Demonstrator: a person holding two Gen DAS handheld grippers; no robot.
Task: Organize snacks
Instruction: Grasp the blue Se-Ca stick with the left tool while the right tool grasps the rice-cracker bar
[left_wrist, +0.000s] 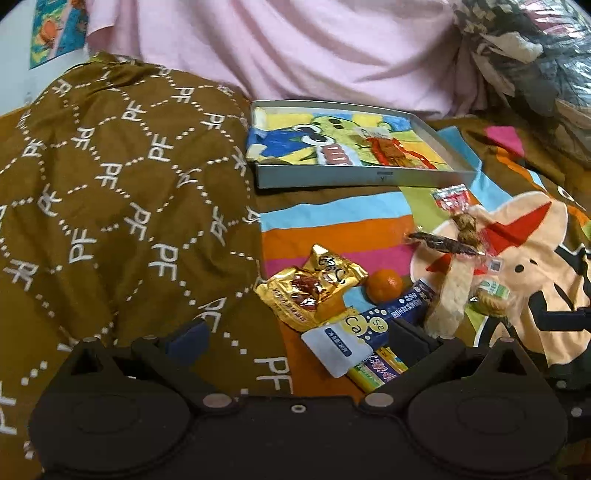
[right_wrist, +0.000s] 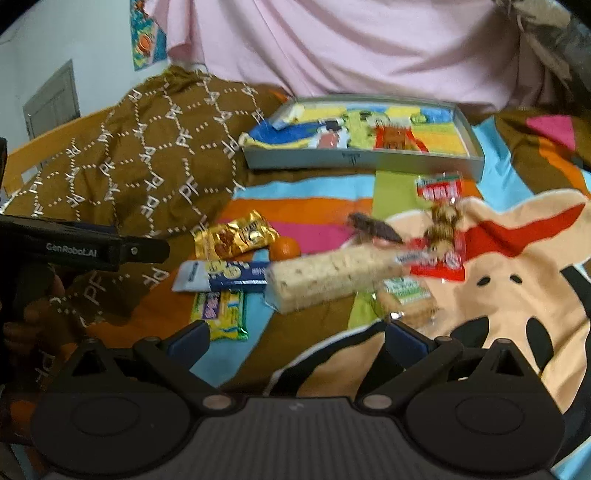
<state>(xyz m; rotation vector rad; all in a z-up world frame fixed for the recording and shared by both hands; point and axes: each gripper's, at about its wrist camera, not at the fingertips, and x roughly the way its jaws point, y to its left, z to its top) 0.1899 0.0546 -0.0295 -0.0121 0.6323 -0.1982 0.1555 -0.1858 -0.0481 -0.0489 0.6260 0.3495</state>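
Several snacks lie in a cluster on a cartoon blanket. Among them are a gold packet (left_wrist: 314, 291) (right_wrist: 236, 238), a mandarin (left_wrist: 384, 286) (right_wrist: 288, 247), a blue-white packet (left_wrist: 369, 325) (right_wrist: 225, 277), a yellow packet (left_wrist: 376, 369) (right_wrist: 221, 308), a pale rice bar (left_wrist: 452, 295) (right_wrist: 328, 277) and a red-topped bag (left_wrist: 458, 210) (right_wrist: 441, 206). A grey tray (left_wrist: 332, 177) (right_wrist: 351, 158) sits behind them. My left gripper (left_wrist: 299, 341) is open low over the blue-white packet's near end. My right gripper (right_wrist: 295, 338) is open just short of the rice bar, holding nothing.
A brown cloth printed "PF" (left_wrist: 110, 203) (right_wrist: 147, 155) is heaped on the left. Pink fabric (left_wrist: 295, 48) hangs behind the tray. A dark strip snack (left_wrist: 443, 242) and a green-labelled biscuit pack (left_wrist: 491, 299) lie right of the cluster. A dark patterned bundle (left_wrist: 535, 55) sits far right.
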